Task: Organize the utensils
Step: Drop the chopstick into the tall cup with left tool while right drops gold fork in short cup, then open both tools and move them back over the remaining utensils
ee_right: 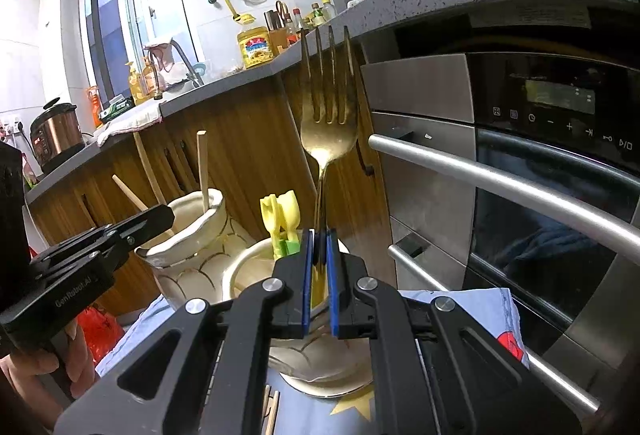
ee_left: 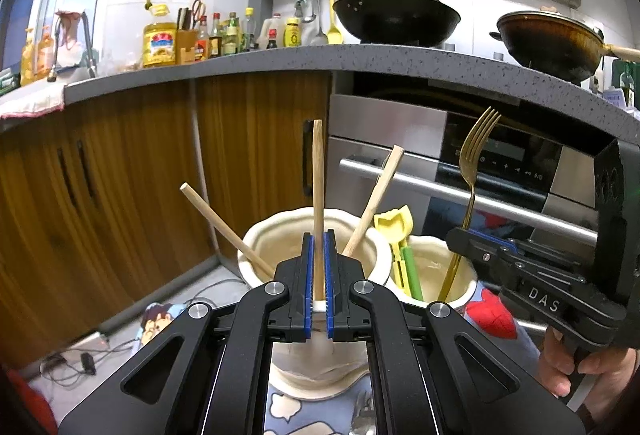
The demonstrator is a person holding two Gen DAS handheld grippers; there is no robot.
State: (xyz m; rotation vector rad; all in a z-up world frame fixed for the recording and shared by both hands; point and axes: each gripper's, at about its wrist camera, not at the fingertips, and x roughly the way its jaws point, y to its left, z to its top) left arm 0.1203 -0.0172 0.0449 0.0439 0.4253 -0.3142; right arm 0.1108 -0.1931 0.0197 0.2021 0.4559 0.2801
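Cream ceramic makes up both holders, and the coming move turns on how each utensil stands over its own mouth. In the left wrist view the larger holder point(ee_left: 316, 235) sits dead ahead at twelve o'clock, and the smaller holder point(ee_left: 436, 267) is just beside it at about two o'clock; both stand on a patterned cloth point(ee_left: 304, 411).

Largest of the held pieces, the gold fork point(ee_right: 326, 131) rises tines-up, its long axis near vertical, with its lower handle dipping into the smaller holder next to a yellow-green utensil point(ee_right: 282, 223). The right hand-held gripper point(ee_right: 319, 275) is closed narrow on that handle.

Thinner, the bamboo chopstick point(ee_left: 318, 195) also stands upright, its lower end inside the larger holder's rim between two leaning chopsticks at ten and one o'clock. The left hand-held gripper point(ee_left: 319, 275) is pinched tight on it.

Each hand is nearest its own holder, so a straight downward release looks sufficient.
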